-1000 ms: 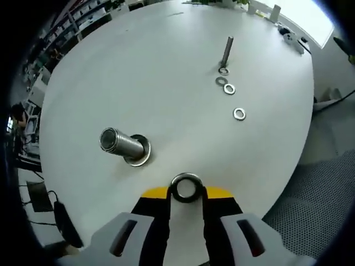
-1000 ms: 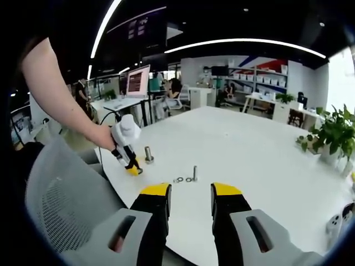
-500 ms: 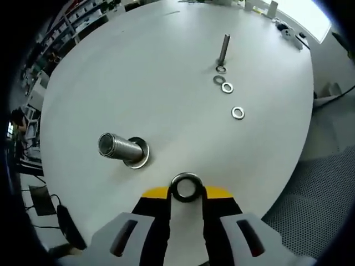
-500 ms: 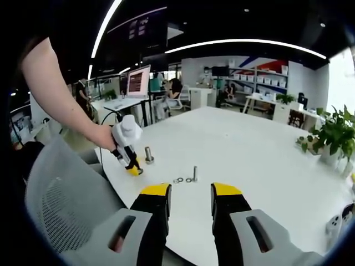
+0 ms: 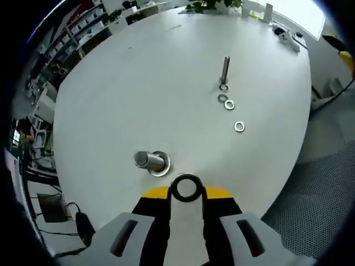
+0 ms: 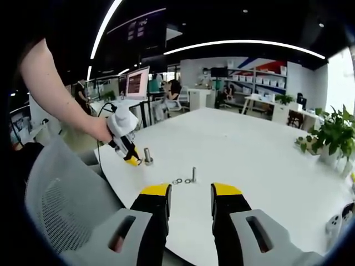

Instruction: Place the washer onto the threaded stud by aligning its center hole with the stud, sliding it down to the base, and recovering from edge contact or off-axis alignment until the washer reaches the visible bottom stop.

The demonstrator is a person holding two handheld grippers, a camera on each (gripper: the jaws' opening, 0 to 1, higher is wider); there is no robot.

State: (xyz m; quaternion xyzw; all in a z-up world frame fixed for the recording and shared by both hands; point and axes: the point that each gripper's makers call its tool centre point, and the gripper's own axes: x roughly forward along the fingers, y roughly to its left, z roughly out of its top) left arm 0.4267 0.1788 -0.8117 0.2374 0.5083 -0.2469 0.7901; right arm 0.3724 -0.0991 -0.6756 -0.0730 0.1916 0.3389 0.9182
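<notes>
My left gripper (image 5: 186,195) is shut on a large steel washer (image 5: 186,177), held upright at the jaw tips. Just beyond it in the left gripper view stands the thick threaded stud (image 5: 148,160) on its round base, a little left of the washer. In the right gripper view the left gripper (image 6: 128,152) hangs from a person's hand beside and slightly above that stud (image 6: 148,155), washer and stud apart. My right gripper (image 6: 190,200) hovers open and holds nothing near the table's edge.
A thin stud (image 5: 225,68) stands farther out on the white round table (image 5: 127,83), with a washer at its foot (image 5: 223,87) and three loose small washers (image 5: 229,104) trailing from it. A grey mesh chair (image 6: 61,205) sits by the table edge.
The left gripper with its washer has risen and moved in toward the thick stud, which now lies close to the jaw tips. The right gripper has stayed still.
</notes>
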